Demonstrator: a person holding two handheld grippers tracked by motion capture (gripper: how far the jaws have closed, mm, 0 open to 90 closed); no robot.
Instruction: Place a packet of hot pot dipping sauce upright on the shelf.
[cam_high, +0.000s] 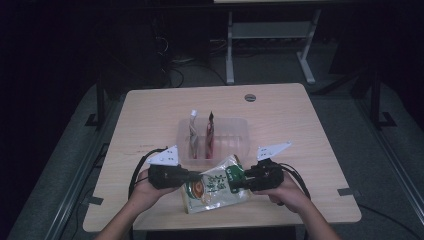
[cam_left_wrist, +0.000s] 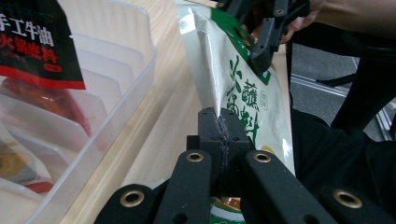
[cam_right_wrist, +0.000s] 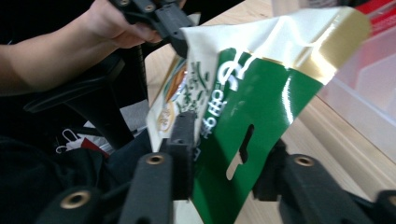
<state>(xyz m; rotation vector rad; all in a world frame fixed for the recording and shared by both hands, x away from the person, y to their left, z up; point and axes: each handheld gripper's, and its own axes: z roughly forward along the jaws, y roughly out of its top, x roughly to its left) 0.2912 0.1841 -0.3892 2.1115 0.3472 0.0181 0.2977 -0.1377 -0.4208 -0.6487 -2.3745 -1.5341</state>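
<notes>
A white and green snack packet (cam_high: 215, 187) hangs just above the table's front edge between my two grippers. My left gripper (cam_high: 192, 176) is shut on its left side edge, and the left gripper view shows the jaws pinching the packet (cam_left_wrist: 238, 88) at the seam, left gripper (cam_left_wrist: 219, 123). My right gripper (cam_high: 244, 176) is at the green header. In the right gripper view its jaws stand apart, right gripper (cam_right_wrist: 229, 144), and the packet (cam_right_wrist: 243, 79) slants across the gap, touching the left jaw.
Just behind the packet stands a clear plastic bin (cam_high: 235, 125) with dividers. It holds a red packet (cam_high: 210, 135) and a pale packet (cam_high: 193, 132), both upright. The bin's wall (cam_left_wrist: 130, 70) lies close to my left gripper. Bare table lies left and right.
</notes>
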